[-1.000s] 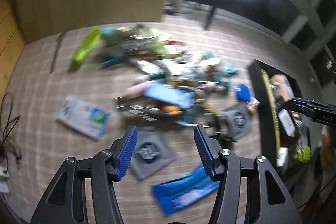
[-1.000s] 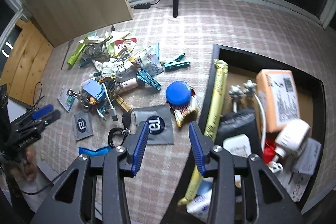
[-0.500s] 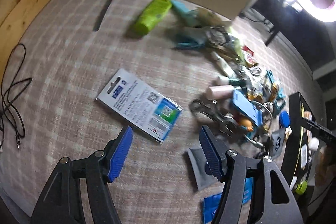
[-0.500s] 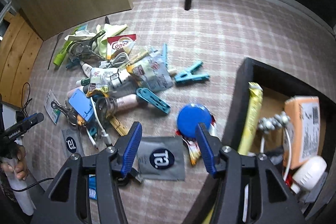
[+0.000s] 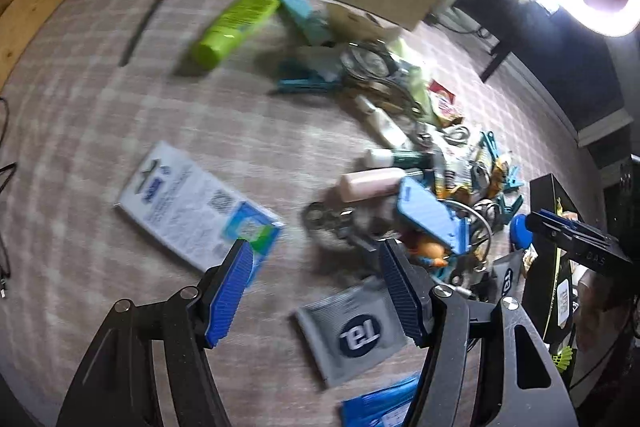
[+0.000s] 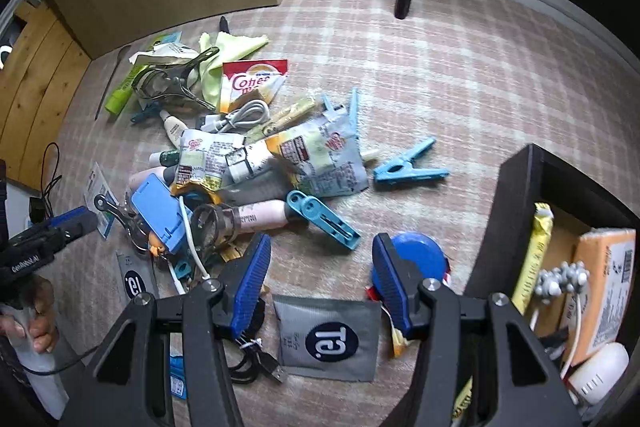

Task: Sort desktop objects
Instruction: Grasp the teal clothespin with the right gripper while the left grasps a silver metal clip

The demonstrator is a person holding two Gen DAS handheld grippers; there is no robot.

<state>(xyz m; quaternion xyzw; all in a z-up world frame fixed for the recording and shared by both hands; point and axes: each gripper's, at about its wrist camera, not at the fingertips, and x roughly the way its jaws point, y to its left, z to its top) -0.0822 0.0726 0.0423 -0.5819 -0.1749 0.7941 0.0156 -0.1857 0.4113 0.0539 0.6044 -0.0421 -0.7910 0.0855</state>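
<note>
Left tool [image 5: 316,287] wide open, empty, right tool [image 6: 320,279] same, above clutter.

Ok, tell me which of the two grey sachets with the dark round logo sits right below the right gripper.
The larger-looking grey sachet, flat between the right gripper's open fingers, beside the blue lid. The other sachet lies far left, nearer the left gripper.

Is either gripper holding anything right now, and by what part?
Nothing is held. The left gripper and right gripper both stand open, empty, above the clutter.

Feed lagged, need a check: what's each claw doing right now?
Left claw: open, holding nothing.
Right claw: open, holding nothing.
</note>
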